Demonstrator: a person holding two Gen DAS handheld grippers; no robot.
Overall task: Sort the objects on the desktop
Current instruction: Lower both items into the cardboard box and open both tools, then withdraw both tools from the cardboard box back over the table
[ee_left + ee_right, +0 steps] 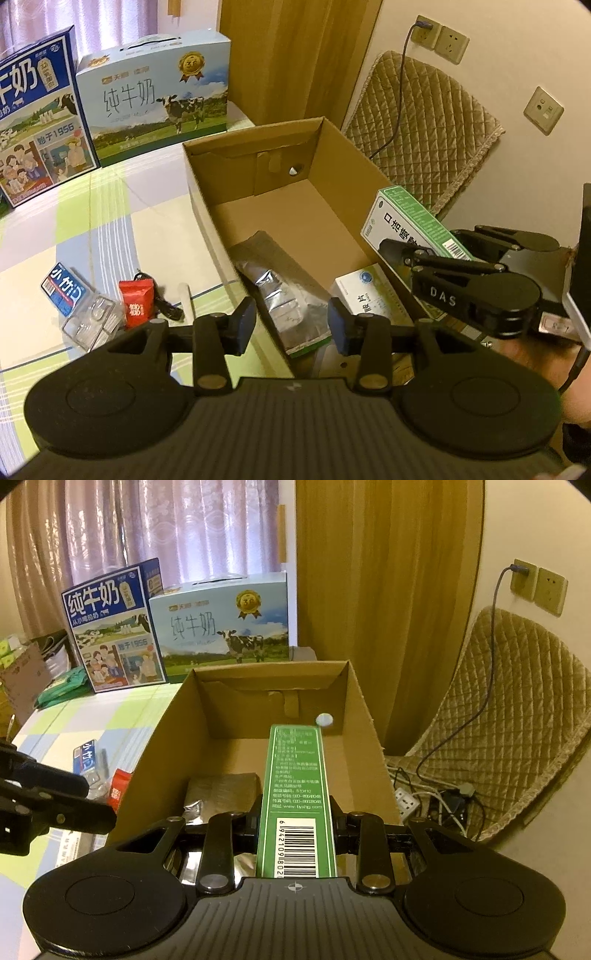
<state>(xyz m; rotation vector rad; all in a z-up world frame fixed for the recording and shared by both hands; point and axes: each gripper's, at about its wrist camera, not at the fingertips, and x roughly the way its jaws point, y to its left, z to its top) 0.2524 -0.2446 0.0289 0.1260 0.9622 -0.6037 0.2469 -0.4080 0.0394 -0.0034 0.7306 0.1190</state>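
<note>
the right tongs (295,830) are clamped on a long green and white carton (295,794), held over the near end of the open cardboard box (162,738) on the table (147,229). a silver foil pouch (280,295) and a white medicine box (369,295) lie inside the box. the left tongs (291,325) hang spread wide with nothing in them above the box's near left wall. a red packet (136,302) and a clear blister pack (88,325) lie on the table left of the box.

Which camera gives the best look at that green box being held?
The left wrist view: it shows the green box from the side, white front face and all, gripped by the right tongs. The right wrist view shows only its green edge with the barcode.
</note>
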